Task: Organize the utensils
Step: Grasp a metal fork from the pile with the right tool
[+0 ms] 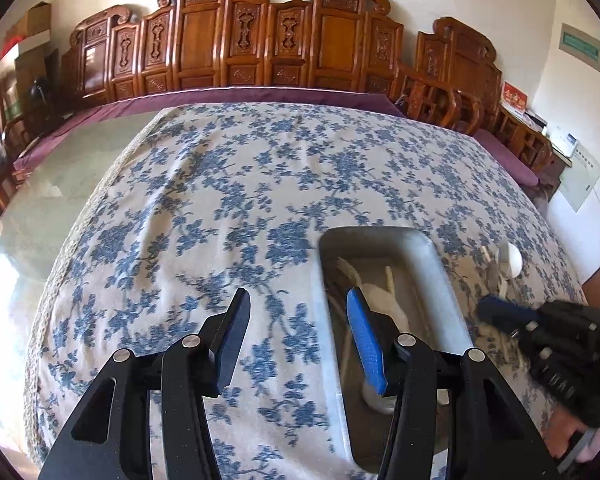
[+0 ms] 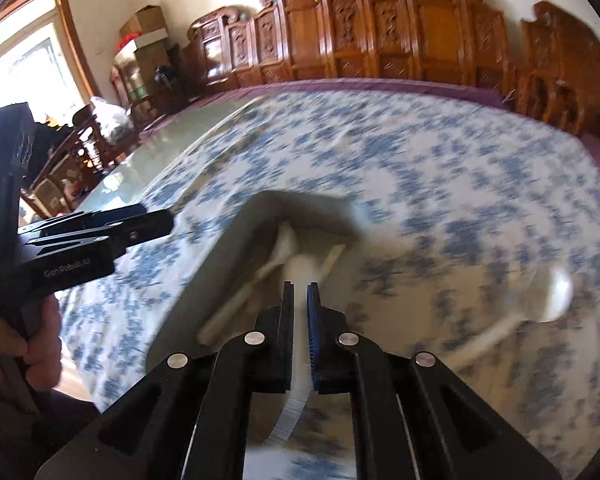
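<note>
Utensils of pale plastic are seen on a table draped with a blue-flowered tablecloth, which fills most of both views. A grey rectangular tray is set near the near right part of the cloth, its long axis running away from the viewer. Several white utensils are lying inside it, roughly lengthwise; their exact kinds cannot be told through the blur. One more white spoon is left on the cloth just beyond the tray's right edge, its bowl at the far end. The right gripper is held over the tray, its fingers nearly closed on a white handle that runs straight ahead along the tray's axis. The left gripper is held wide open and empty over the tray's left rim. The loose spoon is judged nearer to the right hand.
</note>
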### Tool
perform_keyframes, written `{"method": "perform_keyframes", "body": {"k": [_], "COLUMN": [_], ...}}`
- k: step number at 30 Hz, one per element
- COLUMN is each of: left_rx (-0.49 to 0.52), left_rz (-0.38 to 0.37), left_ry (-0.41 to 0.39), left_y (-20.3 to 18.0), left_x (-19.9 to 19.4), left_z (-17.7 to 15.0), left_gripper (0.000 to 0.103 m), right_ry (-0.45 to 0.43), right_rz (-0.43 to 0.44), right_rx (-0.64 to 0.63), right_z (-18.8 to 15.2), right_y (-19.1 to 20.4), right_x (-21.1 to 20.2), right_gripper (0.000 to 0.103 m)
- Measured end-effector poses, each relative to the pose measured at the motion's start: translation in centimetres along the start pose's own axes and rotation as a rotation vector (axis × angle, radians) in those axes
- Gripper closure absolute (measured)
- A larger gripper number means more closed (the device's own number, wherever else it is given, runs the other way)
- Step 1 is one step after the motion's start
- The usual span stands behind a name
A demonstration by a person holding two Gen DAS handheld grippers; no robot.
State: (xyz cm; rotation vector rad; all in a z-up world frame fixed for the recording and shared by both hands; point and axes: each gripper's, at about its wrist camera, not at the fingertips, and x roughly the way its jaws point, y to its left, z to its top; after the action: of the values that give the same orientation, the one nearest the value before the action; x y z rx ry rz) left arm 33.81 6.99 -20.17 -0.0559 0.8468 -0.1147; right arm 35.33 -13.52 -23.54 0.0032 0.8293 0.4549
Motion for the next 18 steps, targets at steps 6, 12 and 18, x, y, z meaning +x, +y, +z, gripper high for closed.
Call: {"method": "perform_keyframes", "body": {"k": [6,12,18], "left_rx": [0.039,0.088,0.135], "left_rz": [-0.050,-0.086,-0.106], "left_ry": [-0.005,0.006,0.011], "left_y": [-3.4,-7.1,-9.9], "left_x": [0.4,1.3,1.6], "left_z": [0.2,0.0,-0.2], "left_gripper": [0.039,0.039,0.039], "right_ry": [-0.011,0.040,0.094], "right_rz": [-0.183,-0.265,-0.284], "right_rx": [-0.001,0.058,0.080], "right_z": [-1.9,-3.6,-4.3], "right_y": [-6.5,-12.1,-13.9], "right_x": [-2.5,-1.8,0.8], "right_gripper": [0.094,0.086,0.085]}}
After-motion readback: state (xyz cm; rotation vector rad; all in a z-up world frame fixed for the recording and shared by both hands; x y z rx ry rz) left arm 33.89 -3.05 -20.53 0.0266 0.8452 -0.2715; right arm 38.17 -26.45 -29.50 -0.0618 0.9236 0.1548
